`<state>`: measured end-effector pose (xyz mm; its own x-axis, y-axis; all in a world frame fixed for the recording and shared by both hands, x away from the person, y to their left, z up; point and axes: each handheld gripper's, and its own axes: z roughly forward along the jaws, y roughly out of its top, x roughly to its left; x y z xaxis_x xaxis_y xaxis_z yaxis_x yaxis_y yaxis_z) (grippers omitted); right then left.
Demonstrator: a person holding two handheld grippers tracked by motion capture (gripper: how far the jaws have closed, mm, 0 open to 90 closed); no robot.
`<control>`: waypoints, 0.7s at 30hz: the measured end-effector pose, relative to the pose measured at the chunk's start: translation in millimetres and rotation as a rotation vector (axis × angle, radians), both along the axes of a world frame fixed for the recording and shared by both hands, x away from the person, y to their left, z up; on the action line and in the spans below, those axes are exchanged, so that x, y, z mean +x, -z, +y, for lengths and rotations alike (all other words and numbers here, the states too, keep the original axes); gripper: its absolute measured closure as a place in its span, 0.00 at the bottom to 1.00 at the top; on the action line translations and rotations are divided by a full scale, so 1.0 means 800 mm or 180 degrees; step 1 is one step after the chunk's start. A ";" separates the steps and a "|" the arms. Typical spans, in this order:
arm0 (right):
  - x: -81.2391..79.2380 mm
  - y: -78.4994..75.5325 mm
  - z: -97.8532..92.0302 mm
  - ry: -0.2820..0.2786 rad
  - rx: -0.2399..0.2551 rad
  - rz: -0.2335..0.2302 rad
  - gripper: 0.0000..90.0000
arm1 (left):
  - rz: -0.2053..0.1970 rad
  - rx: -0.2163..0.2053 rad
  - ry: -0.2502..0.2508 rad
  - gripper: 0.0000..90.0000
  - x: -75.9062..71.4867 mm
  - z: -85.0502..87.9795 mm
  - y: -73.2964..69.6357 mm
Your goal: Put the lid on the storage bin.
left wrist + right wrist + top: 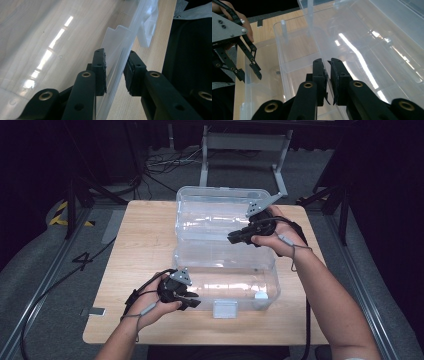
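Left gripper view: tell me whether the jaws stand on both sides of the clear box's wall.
Yes, the wall of the clear box runs between the two black jaws.

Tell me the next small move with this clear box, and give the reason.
Probably swing the lid forward and down over the clear box. The right tongs look pinched on the lid's thin edge, and the left tongs straddle the box's front wall with small gaps, near its latch. The box lies open on the table, lid laid back.

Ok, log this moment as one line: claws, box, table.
left claw: astride near wall of clear plastic lidded box | right claw: shut on lid edge | box: open, on wooden table
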<state>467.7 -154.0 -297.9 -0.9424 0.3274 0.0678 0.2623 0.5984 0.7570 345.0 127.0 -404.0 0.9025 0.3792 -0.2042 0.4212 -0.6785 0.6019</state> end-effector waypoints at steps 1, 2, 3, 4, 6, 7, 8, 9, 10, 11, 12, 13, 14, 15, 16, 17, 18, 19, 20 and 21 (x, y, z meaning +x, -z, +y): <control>0.000 0.000 0.000 -0.0014 -0.0001 -0.0011 0.93 | -0.0002 0.0002 0.0000 0.81 0.000 0.000 0.000; -0.001 0.000 0.000 -0.0019 -0.0006 -0.0022 0.93 | -0.0001 0.0006 -0.0001 0.81 0.000 0.000 0.000; -0.002 0.000 0.000 -0.0019 -0.0003 -0.0021 0.93 | -0.0008 0.0004 -0.0004 0.81 0.000 0.000 0.000; -0.003 0.000 0.000 -0.0025 -0.0006 -0.0018 0.93 | -0.0010 0.0006 -0.0005 0.81 0.000 0.000 0.000; -0.004 -0.001 0.000 -0.0030 -0.0007 -0.0023 0.93 | -0.0012 0.0013 -0.0007 0.81 0.000 0.000 0.000; -0.005 0.000 0.000 -0.0035 -0.0006 -0.0031 0.93 | -0.0008 0.0019 -0.0001 0.81 0.000 0.000 0.000; -0.006 -0.001 0.000 -0.0036 -0.0005 -0.0027 0.93 | -0.0012 0.0020 -0.0002 0.81 0.000 -0.001 0.000; -0.008 -0.001 0.000 -0.0041 -0.0014 -0.0030 0.93 | -0.0013 0.0019 -0.0005 0.81 -0.001 -0.001 0.000; -0.009 -0.001 0.000 -0.0046 -0.0010 -0.0035 0.93 | -0.0016 0.0021 -0.0007 0.81 -0.001 -0.001 0.000; -0.010 -0.001 0.000 -0.0043 -0.0011 -0.0030 0.93 | -0.0020 0.0025 -0.0010 0.81 -0.001 -0.001 0.000; -0.011 -0.001 0.000 -0.0054 -0.0014 -0.0035 0.93 | -0.0022 0.0028 -0.0008 0.81 -0.001 -0.001 0.000; -0.012 -0.001 0.000 -0.0057 -0.0016 -0.0031 0.93 | -0.0022 0.0034 -0.0012 0.81 -0.001 -0.001 0.000; -0.013 -0.001 0.000 -0.0055 -0.0014 -0.0040 0.93 | -0.0025 0.0039 -0.0011 0.81 -0.002 -0.001 0.000; -0.014 -0.001 0.000 -0.0065 -0.0013 -0.0048 0.93 | -0.0024 0.0040 -0.0012 0.81 -0.001 -0.001 0.000; -0.015 -0.001 0.000 -0.0062 -0.0014 -0.0044 0.93 | -0.0026 0.0038 -0.0011 0.81 -0.001 -0.001 0.000; -0.016 -0.001 0.000 -0.0067 -0.0014 -0.0052 0.93 | -0.0024 0.0039 -0.0011 0.81 -0.001 -0.001 0.000; -0.016 -0.001 0.000 -0.0064 -0.0012 -0.0054 0.93 | -0.0027 0.0038 -0.0010 0.81 -0.001 -0.001 0.000; -0.017 -0.001 0.000 -0.0066 -0.0014 -0.0059 0.93 | -0.0027 0.0039 -0.0011 0.81 -0.001 -0.001 0.000; -0.018 -0.001 0.000 -0.0068 -0.0011 -0.0057 0.93 | -0.0022 0.0043 -0.0013 0.81 -0.001 -0.001 0.000; -0.018 -0.001 0.000 -0.0073 -0.0009 -0.0060 0.93 | -0.0025 0.0041 -0.0012 0.81 -0.001 -0.001 0.000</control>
